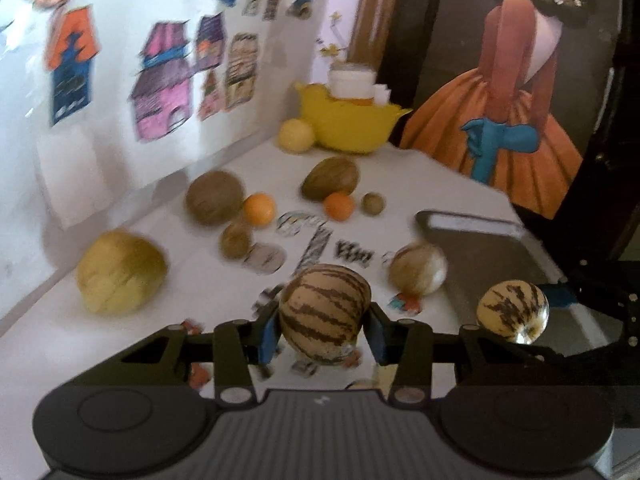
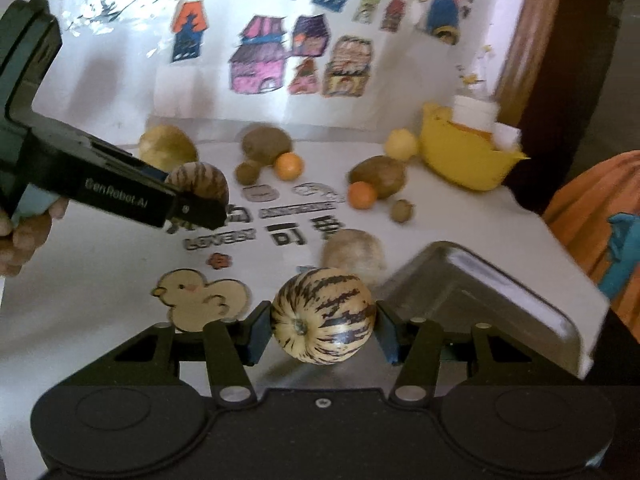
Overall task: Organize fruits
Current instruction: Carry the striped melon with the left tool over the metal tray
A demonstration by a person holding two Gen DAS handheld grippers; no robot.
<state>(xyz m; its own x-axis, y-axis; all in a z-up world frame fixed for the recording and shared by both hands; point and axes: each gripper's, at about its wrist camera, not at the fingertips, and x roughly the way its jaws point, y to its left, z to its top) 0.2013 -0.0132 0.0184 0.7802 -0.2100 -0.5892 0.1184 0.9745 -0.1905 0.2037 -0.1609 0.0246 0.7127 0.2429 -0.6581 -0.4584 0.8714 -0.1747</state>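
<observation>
Over the white tabletop [image 1: 168, 344], my left claw [image 1: 324, 330] and right claw [image 2: 322, 330] each clamp a striped melon [image 1: 322, 312], one apiece.

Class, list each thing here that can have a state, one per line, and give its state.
Left gripper: shut on a striped melon, held off the table.
Right gripper: shut on a second striped melon, stem end facing the camera.
Grey tray: no fruit visible in it.
Yellow bowl: holding white containers.
Two oranges: loose on the table.
</observation>
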